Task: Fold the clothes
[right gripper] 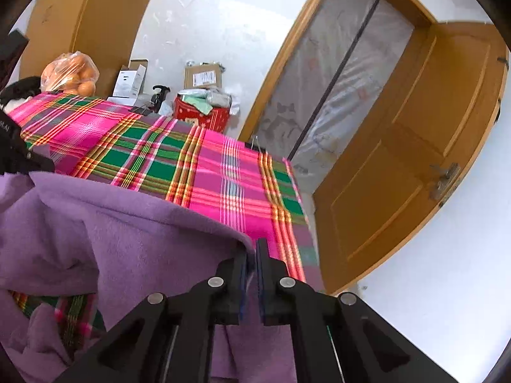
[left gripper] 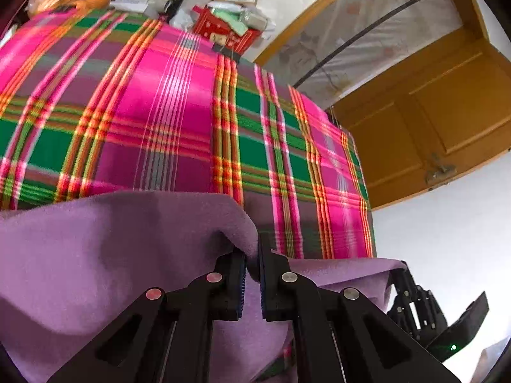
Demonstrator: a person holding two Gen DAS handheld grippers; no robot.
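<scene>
Purple garment (left gripper: 95, 255) fills the lower left of the left wrist view, soft fleece, its top edge running across the middle of the frame, lifted off the plaid cloth (left gripper: 159, 111) behind it. In the right wrist view the same purple garment (right gripper: 111, 239) fills the lower left too, bunched and drooping, with a strip of plaid showing under it at the lower left.

Left gripper (left gripper: 252, 274), bottom centre: the two black fingers are drawn nearly together, only a narrow gap, and a fold of the purple fabric is pinched right between the blue pads. Fabric drapes off to both sides of it. Lower right of that view, the other gripper (left gripper: 415, 312) shows as black linkage with a green light, at the far corner of the garment's edge.

Right gripper (right gripper: 252, 268), bottom centre of its own view: fingers pressed close, a thin edge of the purple cloth caught in the slit between them.

Beyond that, the pink, green and orange plaid cloth (right gripper: 207, 175) spreads over the table. At its far end: a bag of oranges (right gripper: 70, 73) upper left, a red box (right gripper: 201, 113), a cardboard box (right gripper: 204, 75). A wooden door (right gripper: 415, 146) stands open on the right.
</scene>
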